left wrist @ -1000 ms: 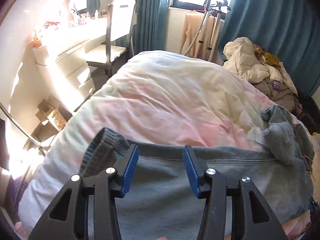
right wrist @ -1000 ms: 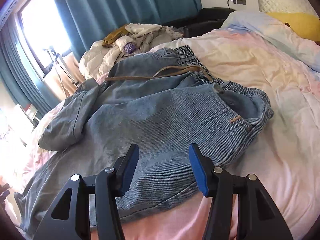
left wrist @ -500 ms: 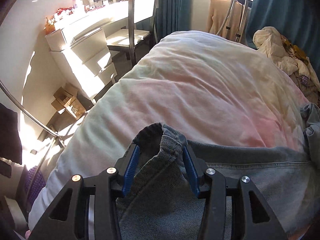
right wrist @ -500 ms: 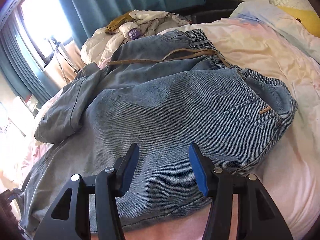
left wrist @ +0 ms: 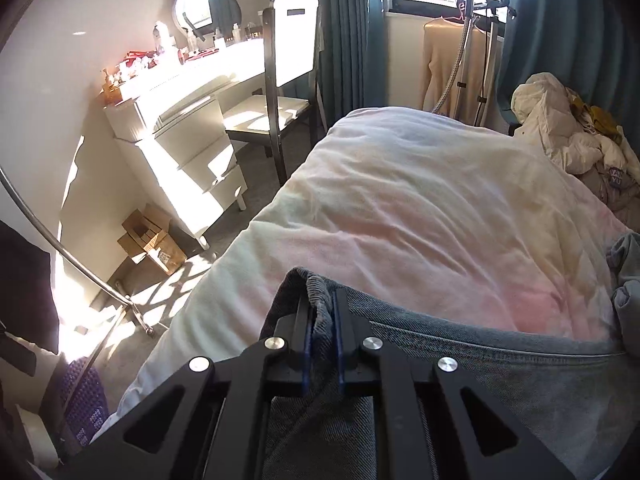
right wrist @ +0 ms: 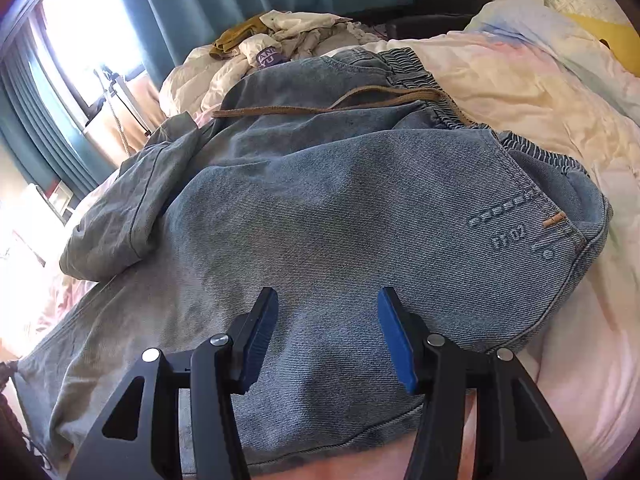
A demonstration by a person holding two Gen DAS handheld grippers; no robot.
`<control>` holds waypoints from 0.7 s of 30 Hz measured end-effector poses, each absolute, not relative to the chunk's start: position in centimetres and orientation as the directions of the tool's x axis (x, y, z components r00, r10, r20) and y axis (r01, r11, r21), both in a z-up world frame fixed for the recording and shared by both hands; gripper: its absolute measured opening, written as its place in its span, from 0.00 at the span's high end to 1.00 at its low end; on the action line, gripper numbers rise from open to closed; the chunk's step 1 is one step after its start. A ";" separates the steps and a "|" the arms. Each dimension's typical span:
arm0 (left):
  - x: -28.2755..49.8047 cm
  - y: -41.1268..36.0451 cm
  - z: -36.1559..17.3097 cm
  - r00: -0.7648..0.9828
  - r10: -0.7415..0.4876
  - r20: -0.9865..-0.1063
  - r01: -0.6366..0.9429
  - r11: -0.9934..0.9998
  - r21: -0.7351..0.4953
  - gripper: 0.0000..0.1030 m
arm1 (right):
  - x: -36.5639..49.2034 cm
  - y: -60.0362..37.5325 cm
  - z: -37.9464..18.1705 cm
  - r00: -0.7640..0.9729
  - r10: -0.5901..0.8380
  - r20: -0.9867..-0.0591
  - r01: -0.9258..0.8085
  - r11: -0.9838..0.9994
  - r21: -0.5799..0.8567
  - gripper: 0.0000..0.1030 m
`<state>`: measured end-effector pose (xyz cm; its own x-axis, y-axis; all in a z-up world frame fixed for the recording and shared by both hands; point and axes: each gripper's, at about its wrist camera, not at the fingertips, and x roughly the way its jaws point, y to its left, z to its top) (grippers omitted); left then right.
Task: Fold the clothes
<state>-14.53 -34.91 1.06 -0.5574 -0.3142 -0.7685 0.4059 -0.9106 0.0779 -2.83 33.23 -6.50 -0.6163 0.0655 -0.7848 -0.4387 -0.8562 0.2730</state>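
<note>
We have the left gripper [left wrist: 321,334] with its fingers pressed together on a bunched fold at the hem end of the faded blue denim trousers [right wrist: 340,216], the cloth rising just ahead of the blue pads [left wrist: 305,344] as a small peak. The right gripper [right wrist: 326,334] hangs over the middle of the same garment with its fingers spread and nothing between them; whether the tips touch the denim or hover just above it we cannot tell from this angle. The trousers lie flat on the pale pink and cream duvet [right wrist: 532,92] of the bed, and their long axis runs away from the right fingers: the gathered elastic waistband [right wrist: 416,68] with its brown drawstring [right wrist: 320,106] lies far ahead and a little to the right, while the pinched end sits off to the left of the right fingers and near the bed's edge. So the left hand holds one end, and the waistband is the far target. We judge the coming move to be carrying that pinched end along the long axis toward the waistband, with the right fingers taking the nearer edge alongside. A loose flap of denim [right wrist: 132,200] folded over, ahead and left of the right fingers, may need smoothing first.
</note>
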 end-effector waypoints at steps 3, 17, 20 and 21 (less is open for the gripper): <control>-16.4 -35.2 2.1 -0.558 -0.351 -0.752 0.430 -0.897 0.100 0.91 | -3.1 33.4 -6.5 -0.616 0.059 -0.785 -0.440 -0.852 0.282 0.49; -19.7 -36.9 -3.0 -0.525 -0.321 -0.788 0.478 -0.877 0.039 0.88 | -4.8 33.3 -7.3 -0.638 0.027 -0.770 -0.409 -0.859 0.309 0.49; -18.8 -36.6 -1.7 -0.550 -0.328 -0.768 0.477 -0.878 0.033 0.76 | -5.0 33.4 -7.3 -0.649 0.007 -0.761 -0.397 -0.856 0.331 0.49; -18.4 -36.2 -1.0 -0.567 -0.323 -0.758 0.470 -0.882 0.024 0.74 | -5.0 33.4 -7.3 -0.651 0.002 -0.759 -0.395 -0.855 0.337 0.49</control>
<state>-18.44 -36.21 -1.04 -0.5670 -0.3226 -0.7579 0.4701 -0.8823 0.0238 -5.00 33.41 -7.28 -0.6511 0.0016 -0.7590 -0.3947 -0.8549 0.3368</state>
